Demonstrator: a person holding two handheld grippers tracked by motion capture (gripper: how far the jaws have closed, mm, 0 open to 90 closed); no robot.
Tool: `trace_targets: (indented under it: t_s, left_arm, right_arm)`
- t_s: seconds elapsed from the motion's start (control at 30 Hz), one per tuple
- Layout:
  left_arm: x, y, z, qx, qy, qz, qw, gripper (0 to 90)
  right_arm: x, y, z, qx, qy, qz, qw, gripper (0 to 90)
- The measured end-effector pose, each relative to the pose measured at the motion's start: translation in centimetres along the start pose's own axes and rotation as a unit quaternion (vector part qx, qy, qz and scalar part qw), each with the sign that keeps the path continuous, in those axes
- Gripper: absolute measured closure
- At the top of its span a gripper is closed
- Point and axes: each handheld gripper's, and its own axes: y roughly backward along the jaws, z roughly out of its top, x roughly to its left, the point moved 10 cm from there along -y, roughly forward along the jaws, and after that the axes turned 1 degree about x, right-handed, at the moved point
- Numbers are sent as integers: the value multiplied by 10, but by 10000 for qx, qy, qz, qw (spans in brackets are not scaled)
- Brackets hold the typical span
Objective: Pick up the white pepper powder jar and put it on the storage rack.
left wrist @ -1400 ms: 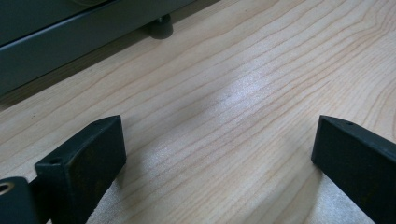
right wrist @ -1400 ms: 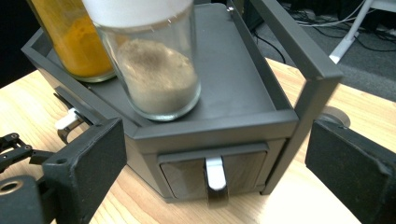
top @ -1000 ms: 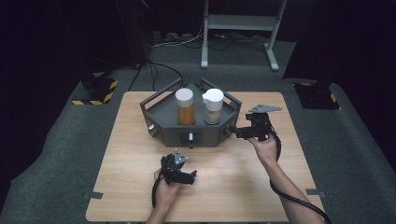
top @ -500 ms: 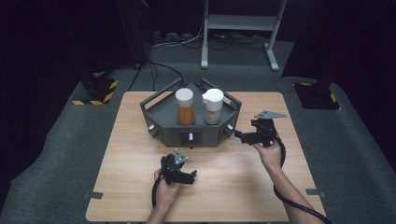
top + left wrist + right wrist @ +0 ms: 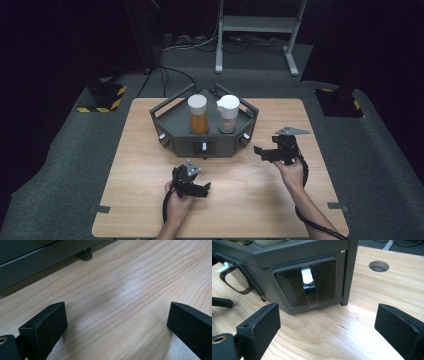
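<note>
While both tongs stand wide open and empty, right tongs [image 5: 261, 151] face the rack's [image 5: 172, 134] near switch [image 5: 307, 277]; left tongs [image 5: 202, 189] rest farther off.

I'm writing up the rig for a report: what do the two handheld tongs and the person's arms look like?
Both tongs are black. The right tongs carry a flat grey three-cornered plate on top; the left tongs have a smaller grey one. Each has two blocky black fingers with a small hole near the corner. A thick black cable trails from each. The forearms are bare, no sleeves visible.
</note>
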Motion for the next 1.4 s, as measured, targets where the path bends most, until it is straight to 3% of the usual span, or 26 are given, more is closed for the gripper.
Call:
trace_targets:
  t_s: [0.73,1.4]
  left_arm:
    - [0,0,0,1,-1,-1,10000,29]
    - [0,0,0,-1,2,-2,10000,29]
  right_arm:
    - [3,1,-33,154,-51,-181,9997,65]
    - [9,-3,-70,332,-297,-294,9986,65]
